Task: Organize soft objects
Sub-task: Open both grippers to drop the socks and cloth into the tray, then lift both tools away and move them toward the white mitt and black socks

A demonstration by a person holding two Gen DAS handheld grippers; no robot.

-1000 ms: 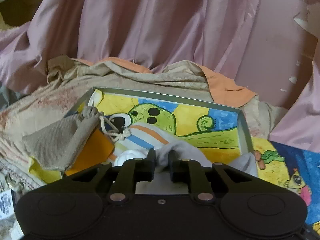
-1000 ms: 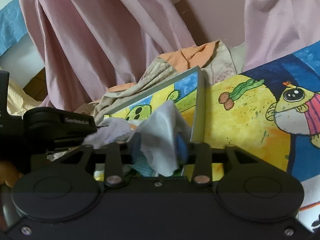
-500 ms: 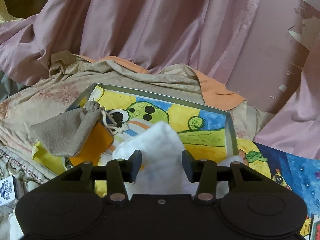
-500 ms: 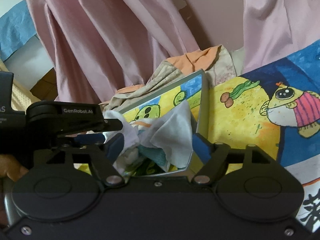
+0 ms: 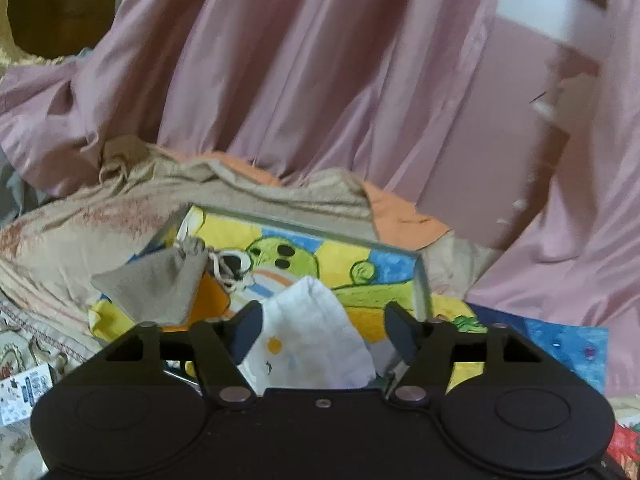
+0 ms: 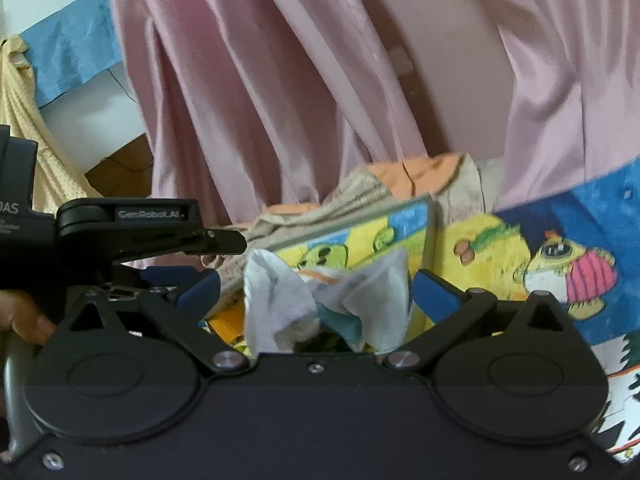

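Left wrist view, lower centre: white cloth (image 5: 308, 336) sits loose in the tray (image 5: 422, 280) beside a drawstring pouch (image 5: 156, 284), left gripper (image 5: 324, 330) and right gripper (image 6: 316, 292) fingers spreading clear; other fabric apparently remains unsorted.

Your left hand-held gripper (image 5: 323, 330) has let go of the white cloth (image 5: 308, 338); its jaws are opening, pads clear of it. Your right hand-held gripper (image 6: 316, 290) has released the cloth's other end too, jaws opening, and both have lifted.
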